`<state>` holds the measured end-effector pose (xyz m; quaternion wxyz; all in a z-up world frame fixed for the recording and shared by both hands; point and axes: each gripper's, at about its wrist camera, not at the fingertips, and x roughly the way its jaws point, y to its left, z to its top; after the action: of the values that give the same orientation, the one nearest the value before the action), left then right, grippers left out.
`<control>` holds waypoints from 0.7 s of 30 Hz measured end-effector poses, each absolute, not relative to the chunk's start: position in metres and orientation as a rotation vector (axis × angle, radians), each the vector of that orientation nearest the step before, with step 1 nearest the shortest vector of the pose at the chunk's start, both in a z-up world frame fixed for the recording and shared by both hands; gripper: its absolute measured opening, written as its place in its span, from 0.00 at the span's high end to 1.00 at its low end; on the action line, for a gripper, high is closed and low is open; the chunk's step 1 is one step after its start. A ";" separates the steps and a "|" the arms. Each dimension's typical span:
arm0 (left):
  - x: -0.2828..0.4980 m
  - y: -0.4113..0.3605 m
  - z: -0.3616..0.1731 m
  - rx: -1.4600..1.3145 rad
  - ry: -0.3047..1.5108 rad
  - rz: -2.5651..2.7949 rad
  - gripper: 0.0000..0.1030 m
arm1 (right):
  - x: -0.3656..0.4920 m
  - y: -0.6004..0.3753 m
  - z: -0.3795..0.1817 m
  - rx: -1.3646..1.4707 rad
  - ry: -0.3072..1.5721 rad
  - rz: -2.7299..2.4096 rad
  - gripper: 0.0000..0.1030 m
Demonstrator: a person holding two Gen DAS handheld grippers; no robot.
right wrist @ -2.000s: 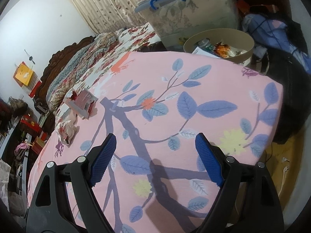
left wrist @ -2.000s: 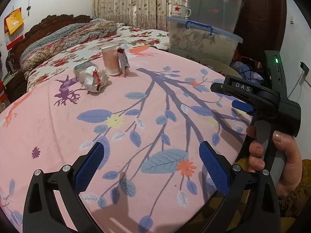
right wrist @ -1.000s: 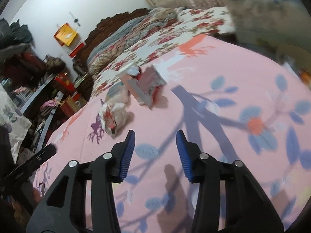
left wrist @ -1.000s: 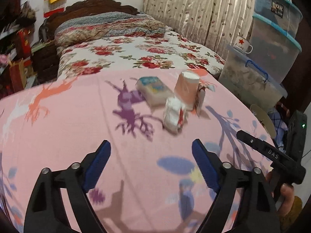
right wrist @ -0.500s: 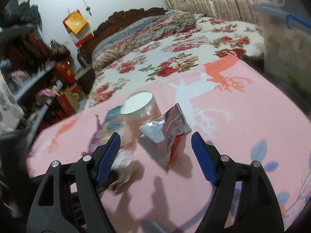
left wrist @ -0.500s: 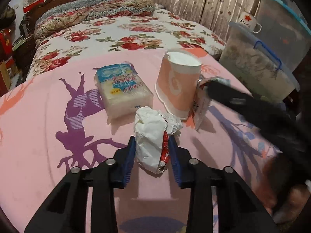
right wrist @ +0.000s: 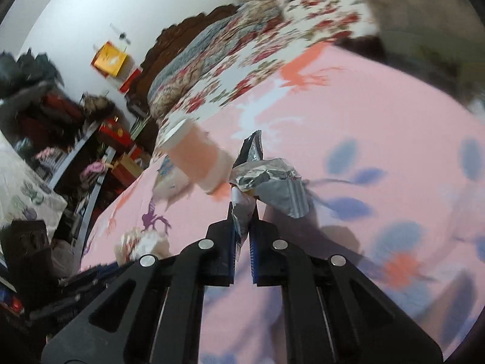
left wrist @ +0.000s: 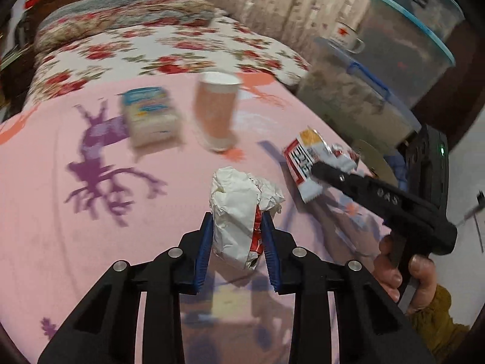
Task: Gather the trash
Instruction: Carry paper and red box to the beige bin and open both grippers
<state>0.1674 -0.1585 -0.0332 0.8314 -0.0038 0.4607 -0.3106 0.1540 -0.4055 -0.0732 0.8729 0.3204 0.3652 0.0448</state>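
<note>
- Left gripper (left wrist: 237, 236) clamped on crumpled paper wad (left wrist: 239, 212), held above pink tablecloth (left wrist: 75, 227).
- Right gripper (right wrist: 242, 227) pinched on edge of foil snack wrapper (right wrist: 272, 182); thin hold, so move gently to avoid slip.
- Paper cup (left wrist: 215, 109) and tissue pack (left wrist: 148, 115) on table behind.
- Cup close beside wrapper: knock risk on lift.

My left wrist camera sits just behind my left gripper (left wrist: 237, 236), looking forward and down across the pink bedspread (left wrist: 91, 227) toward the headboard, close over the crumpled paper wrapper (left wrist: 236, 212). My right wrist camera rides behind my right gripper (right wrist: 241, 227), rolled sideways so the bed tilts, facing the same way. Both views share the paper cup (left wrist: 215, 112) (right wrist: 197, 157), the foil packet (left wrist: 315, 163) (right wrist: 272, 182) and that wrapper (right wrist: 142, 242)
</note>
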 end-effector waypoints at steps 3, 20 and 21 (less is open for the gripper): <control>0.162 -0.201 -0.029 0.038 0.990 -0.723 0.72 | 0.123 -0.439 -0.071 0.698 0.723 0.032 0.91; 0.147 -0.526 -0.021 0.250 1.010 -1.059 0.69 | 0.018 -0.667 -0.066 0.692 0.595 -0.438 0.90; 0.148 -0.535 -0.023 0.254 1.014 -1.060 0.67 | 0.023 -0.675 -0.068 0.667 0.614 -0.445 0.90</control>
<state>0.1477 -0.5352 -0.0231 0.7353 0.1157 0.4616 -0.4825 0.0226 -0.6746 -0.0675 0.8751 0.3195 0.2943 -0.2132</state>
